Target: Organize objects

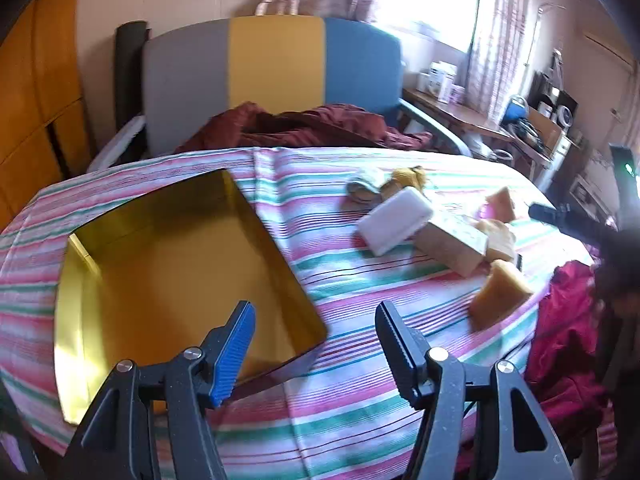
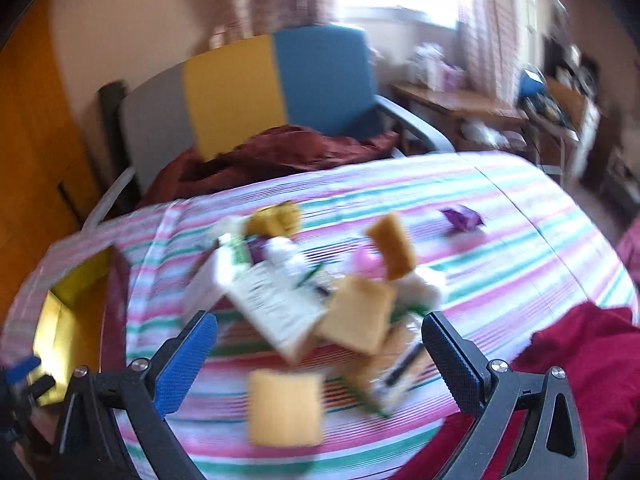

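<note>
Hovering left claw (image 1: 316, 322) gapes empty beside gold box (image 1: 180, 264) | right claw (image 2: 320, 334) wide, empty over carton (image 2: 276, 312), long axis diagonal

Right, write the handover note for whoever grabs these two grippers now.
Left gripper: open, empty, hanging over the near corner of the gold box.
Right gripper: wide open, empty, above the pile.
Gold box sits on the striped cloth, nothing inside.
Pile beside it: white box, printed carton, several yellow sponge pieces, one purple packet apart.
Done: nothing packed yet.
Left: probably move everything into the box.
</note>
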Demonstrator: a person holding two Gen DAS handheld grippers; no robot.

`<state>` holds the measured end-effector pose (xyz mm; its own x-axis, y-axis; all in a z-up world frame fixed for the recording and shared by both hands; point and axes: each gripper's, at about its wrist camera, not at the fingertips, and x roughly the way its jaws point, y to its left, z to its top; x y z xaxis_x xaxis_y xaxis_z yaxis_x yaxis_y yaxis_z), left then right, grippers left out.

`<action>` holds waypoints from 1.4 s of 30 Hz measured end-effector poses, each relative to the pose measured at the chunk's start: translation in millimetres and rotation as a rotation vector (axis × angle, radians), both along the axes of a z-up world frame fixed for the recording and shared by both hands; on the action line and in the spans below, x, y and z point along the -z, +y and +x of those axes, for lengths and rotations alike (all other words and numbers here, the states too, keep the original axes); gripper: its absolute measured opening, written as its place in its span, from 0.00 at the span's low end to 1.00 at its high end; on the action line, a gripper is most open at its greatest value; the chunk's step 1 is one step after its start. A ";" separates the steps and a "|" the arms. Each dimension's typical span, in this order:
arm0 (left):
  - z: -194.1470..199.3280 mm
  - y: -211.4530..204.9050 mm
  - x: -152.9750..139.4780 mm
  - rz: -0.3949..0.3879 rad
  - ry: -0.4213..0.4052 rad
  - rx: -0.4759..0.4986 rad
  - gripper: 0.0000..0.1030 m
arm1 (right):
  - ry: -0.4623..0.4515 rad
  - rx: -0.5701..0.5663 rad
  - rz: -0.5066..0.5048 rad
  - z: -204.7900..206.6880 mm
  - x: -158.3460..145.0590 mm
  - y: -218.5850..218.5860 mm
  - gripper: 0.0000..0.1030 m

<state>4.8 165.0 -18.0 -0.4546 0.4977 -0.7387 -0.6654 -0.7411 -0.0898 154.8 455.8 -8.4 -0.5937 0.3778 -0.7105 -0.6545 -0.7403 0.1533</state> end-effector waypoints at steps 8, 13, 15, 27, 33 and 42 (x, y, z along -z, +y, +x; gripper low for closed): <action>-0.1 29.3 4.1 -0.013 -0.025 0.069 0.61 | -0.018 0.081 -0.104 1.8 10.2 60.8 1.00; -2.5 44.5 8.5 -0.025 -0.030 0.091 0.61 | -0.037 0.064 -0.081 -18.3 15.2 76.2 1.00; -3.4 50.2 9.2 -0.027 -0.034 0.102 0.61 | -0.050 0.064 -0.083 -27.9 20.4 86.7 1.00; -7.5 98.1 -3.4 -0.026 0.012 0.198 0.61 | -0.063 0.044 -0.150 -47.5 52.2 123.2 0.40; -6.4 137.4 -10.1 0.018 0.026 0.289 0.61 | 0.136 -0.028 -0.199 -33.6 25.8 118.3 0.38; -22.8 152.2 -4.0 0.096 -0.058 0.373 0.70 | 0.314 -0.423 -0.400 -57.4 12.8 74.2 0.38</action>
<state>-18.0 317.2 -14.0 -0.1888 0.6890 -0.6998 -0.8792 -0.4360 -0.1921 97.4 530.0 -21.2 -0.8349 -0.1910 -0.5161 -0.1987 -0.7700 0.6063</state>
